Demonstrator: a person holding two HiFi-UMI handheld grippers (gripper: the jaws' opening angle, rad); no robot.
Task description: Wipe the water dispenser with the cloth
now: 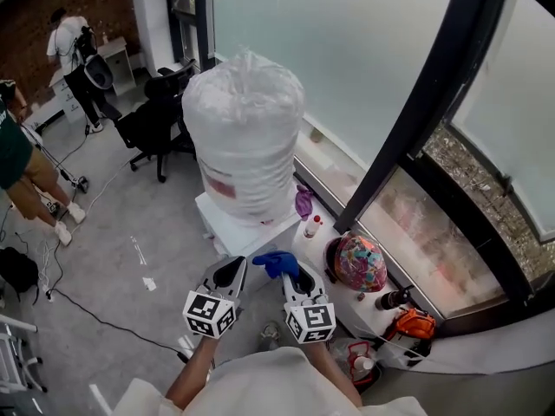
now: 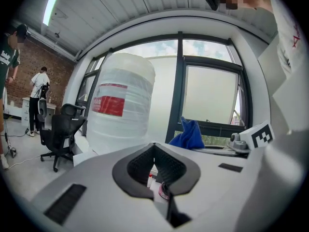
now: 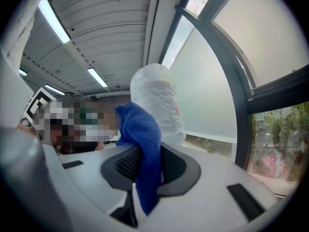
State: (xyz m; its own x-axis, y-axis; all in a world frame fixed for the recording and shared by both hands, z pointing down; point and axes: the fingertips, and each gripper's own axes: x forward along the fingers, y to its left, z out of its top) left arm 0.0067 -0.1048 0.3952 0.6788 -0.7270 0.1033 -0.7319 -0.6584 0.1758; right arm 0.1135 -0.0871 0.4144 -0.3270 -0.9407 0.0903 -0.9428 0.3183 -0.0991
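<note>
Blue cloth looks soft n floppy, I'd keep it bunched | right gripper fingers pinching its fold | left gripper fingers pressed together, empty

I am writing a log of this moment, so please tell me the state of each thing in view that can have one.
left gripper: shut, nothing between its jaws.
right gripper: shut on the cloth.
cloth: clamped, bunched, one end hanging out.
water bottle: standing on the dispenser, wrapped in clear plastic.
office chair: upright, nobody on it.
</note>
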